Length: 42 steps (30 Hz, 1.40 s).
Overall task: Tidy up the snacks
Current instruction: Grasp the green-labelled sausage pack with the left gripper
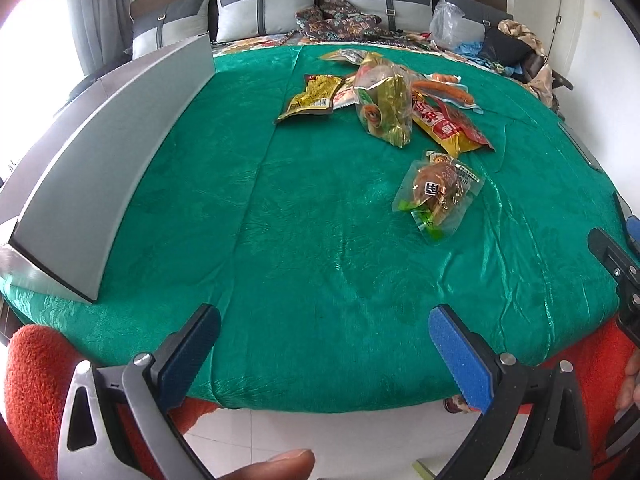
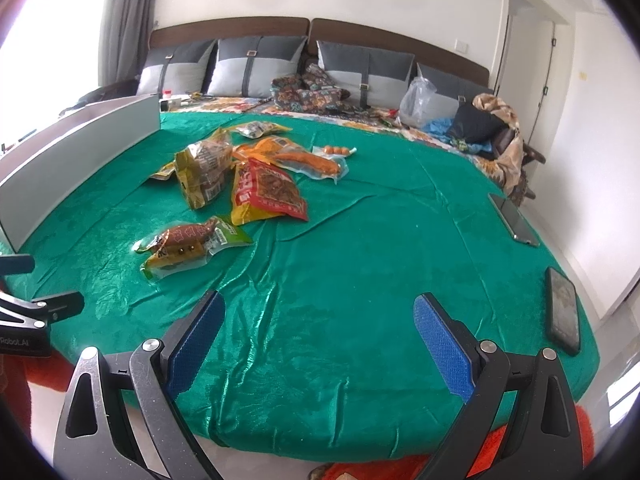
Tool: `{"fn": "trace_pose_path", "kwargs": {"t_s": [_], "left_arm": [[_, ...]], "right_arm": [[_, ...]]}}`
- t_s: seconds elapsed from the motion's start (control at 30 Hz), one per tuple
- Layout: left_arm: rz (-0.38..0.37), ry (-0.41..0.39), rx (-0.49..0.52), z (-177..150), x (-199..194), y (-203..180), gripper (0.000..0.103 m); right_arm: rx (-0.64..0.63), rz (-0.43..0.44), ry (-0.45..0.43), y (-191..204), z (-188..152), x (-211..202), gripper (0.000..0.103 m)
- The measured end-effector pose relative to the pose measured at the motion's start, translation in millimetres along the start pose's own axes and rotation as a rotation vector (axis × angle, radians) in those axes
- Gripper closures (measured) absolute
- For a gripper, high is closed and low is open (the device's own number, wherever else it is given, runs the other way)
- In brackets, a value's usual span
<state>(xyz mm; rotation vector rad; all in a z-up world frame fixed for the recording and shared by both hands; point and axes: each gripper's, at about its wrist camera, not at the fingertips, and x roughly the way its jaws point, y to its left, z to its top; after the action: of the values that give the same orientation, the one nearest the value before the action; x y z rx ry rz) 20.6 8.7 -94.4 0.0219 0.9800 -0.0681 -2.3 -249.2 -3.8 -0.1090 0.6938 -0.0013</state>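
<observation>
Both tongs wide apart, nothing gripped: left tongs (image 1: 324, 354), right tongs (image 2: 318, 344), both at the near edge of the green bedspread (image 1: 312, 240). Snack packets (image 1: 384, 96) piled mid-bed, right of the grey box (image 1: 104, 160). One chicken-leg pack (image 2: 188, 246) lies apart, nearer than the pile. Two phones (image 2: 564, 310) at the bedspread's right edge.

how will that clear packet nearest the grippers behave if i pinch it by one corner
The clear packet is glossy film, so it is probably slippery between the pads. Its lumpy brown filling sits mid-pouch, so a corner pinch will likely leave it sagging. It lies flat on the green cloth, unlikely to roll.
</observation>
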Motion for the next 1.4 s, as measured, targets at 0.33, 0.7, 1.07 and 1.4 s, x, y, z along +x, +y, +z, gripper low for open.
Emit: {"fn": "trace_pose_path", "kwargs": {"t_s": [0.33,0.7,1.07,1.4], "left_arm": [[-0.126,0.098,0.190,68.7,26.6,-50.5,0.000],[-0.150,0.251,0.311,115.2,104.6,-94.1,0.000],[-0.181,0.283,0.388,125.7,109.8,-91.7,0.016],[-0.185,0.225,0.249,99.7,77.9,-23.6,0.042]], "right_arm": [[0.087,0.019,0.077,-18.1,-5.3,12.9,0.006],[0.145,0.026,0.107,-33.6,-7.5,15.3,0.006],[0.173,0.032,0.131,-39.5,-8.5,23.0,0.006],[0.205,0.017,0.157,-46.0,-11.7,28.0,0.006]]}}
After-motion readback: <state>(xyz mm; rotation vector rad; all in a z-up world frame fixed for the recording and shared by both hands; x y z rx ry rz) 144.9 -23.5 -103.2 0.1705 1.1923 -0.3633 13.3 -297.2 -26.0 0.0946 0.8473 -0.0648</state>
